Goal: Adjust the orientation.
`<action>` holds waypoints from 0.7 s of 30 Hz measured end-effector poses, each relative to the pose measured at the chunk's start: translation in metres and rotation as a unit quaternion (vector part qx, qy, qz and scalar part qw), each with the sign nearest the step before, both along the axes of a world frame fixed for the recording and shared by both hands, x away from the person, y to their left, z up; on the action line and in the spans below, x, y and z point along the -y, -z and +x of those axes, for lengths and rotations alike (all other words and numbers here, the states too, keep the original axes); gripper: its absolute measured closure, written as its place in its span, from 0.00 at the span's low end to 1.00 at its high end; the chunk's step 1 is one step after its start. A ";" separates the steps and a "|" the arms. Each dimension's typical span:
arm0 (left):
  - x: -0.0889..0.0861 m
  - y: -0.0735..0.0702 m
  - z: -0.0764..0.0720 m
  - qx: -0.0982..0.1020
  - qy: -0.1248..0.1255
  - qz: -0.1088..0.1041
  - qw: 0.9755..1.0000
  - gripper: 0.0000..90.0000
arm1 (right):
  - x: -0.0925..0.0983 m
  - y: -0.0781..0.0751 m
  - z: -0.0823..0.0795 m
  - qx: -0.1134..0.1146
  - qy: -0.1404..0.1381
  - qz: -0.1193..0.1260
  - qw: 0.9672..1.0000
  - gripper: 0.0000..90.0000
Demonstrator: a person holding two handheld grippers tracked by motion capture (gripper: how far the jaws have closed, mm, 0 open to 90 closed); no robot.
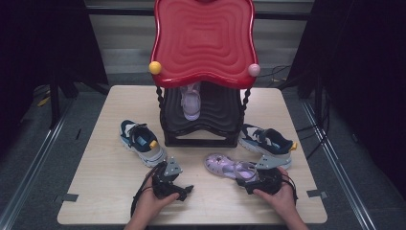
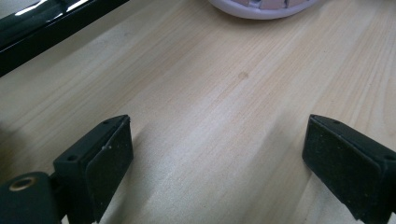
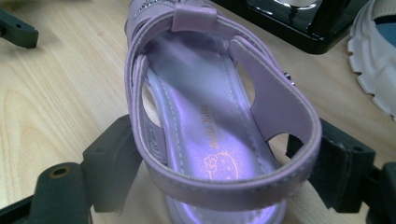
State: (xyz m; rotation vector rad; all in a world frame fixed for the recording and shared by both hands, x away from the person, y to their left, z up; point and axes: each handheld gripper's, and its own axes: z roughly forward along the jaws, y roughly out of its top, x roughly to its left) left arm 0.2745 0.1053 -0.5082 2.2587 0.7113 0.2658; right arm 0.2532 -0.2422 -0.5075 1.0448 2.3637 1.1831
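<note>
A purple sandal [image 1: 227, 166] lies on the wooden table [image 1: 110, 177] in front of the shoe rack, toe to the left. My right gripper [image 1: 256, 179] is at its heel end. In the right gripper view the heel strap of the sandal [image 3: 210, 116] sits between the two black jaws, with both pads against its sides; my right gripper [image 3: 224, 158] is shut on it. My left gripper [image 1: 184, 190] rests low over bare table to the left of the sandal. In its own view my left gripper [image 2: 217, 158] stands wide open with nothing between the jaws, and the sandal's pale sole [image 2: 261, 9] lies beyond.
A black shoe rack with a red wavy top [image 1: 203, 38] stands mid-table, with a second purple sandal [image 1: 191, 103] on its shelf. One navy and white sneaker [image 1: 141, 142] lies left of the rack and another sneaker [image 1: 265, 141] right of it, close behind the right gripper.
</note>
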 end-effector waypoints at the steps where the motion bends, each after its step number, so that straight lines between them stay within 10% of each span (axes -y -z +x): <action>1: 0.000 0.000 0.000 -0.001 0.001 -0.001 1.000 0.09 | 0.000 0.000 0.000 0.000 -0.001 0.001 1.000 0.22; 21: 0.000 0.000 0.000 -0.001 0.001 -0.001 1.000 0.09 | 0.000 -0.001 -0.010 0.005 -0.001 0.000 1.000 0.19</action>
